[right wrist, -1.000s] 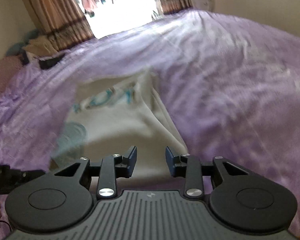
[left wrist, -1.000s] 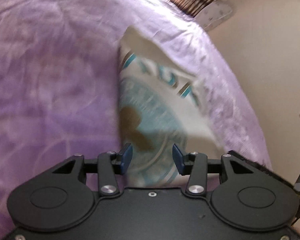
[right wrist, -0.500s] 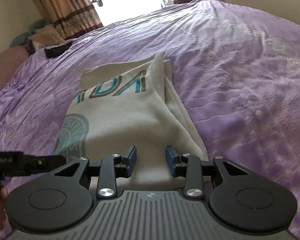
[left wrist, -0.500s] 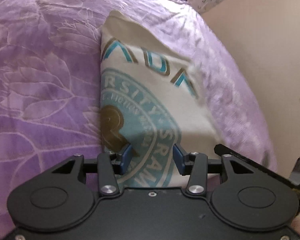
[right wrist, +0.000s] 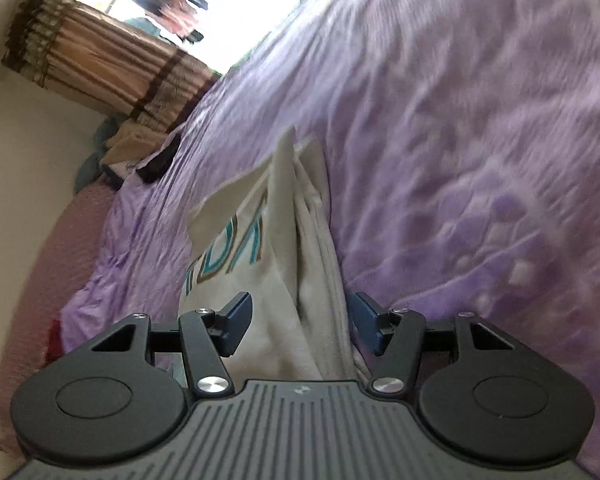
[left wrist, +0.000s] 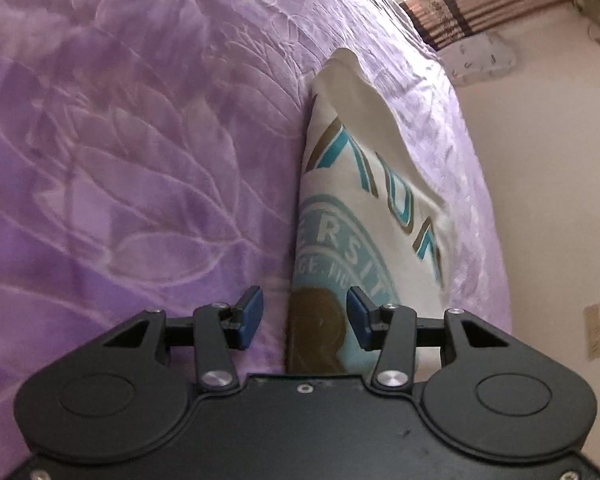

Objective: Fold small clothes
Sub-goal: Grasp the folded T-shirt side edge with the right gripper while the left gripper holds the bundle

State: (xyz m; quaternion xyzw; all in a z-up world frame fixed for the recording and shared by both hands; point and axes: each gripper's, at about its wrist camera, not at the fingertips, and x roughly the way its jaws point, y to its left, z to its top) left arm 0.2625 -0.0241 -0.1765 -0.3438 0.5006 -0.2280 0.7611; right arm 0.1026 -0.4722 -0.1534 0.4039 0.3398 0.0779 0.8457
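A folded cream shirt [left wrist: 364,208] with a teal and brown round print lies on the purple bedspread [left wrist: 140,160]. My left gripper [left wrist: 305,316] is open, its blue pads on either side of the shirt's near left edge. In the right wrist view the same shirt [right wrist: 288,264] shows its stacked folded layers. My right gripper [right wrist: 300,326] is open, its jaws astride the shirt's near right edge. Both views are tilted.
The bedspread [right wrist: 460,140] fills most of both views. A striped curtain [right wrist: 100,60] and bright window stand at the far end. A pile of clothes [right wrist: 136,152] and a pink cover [right wrist: 60,260] lie at the left. A beige wall [left wrist: 548,160] runs along the bed's right side.
Both grippers have rolled sideways and shifted outward, so each now straddles an edge of the shirt instead of its middle. Both jaws have opened wider. The shirt lies where it was.
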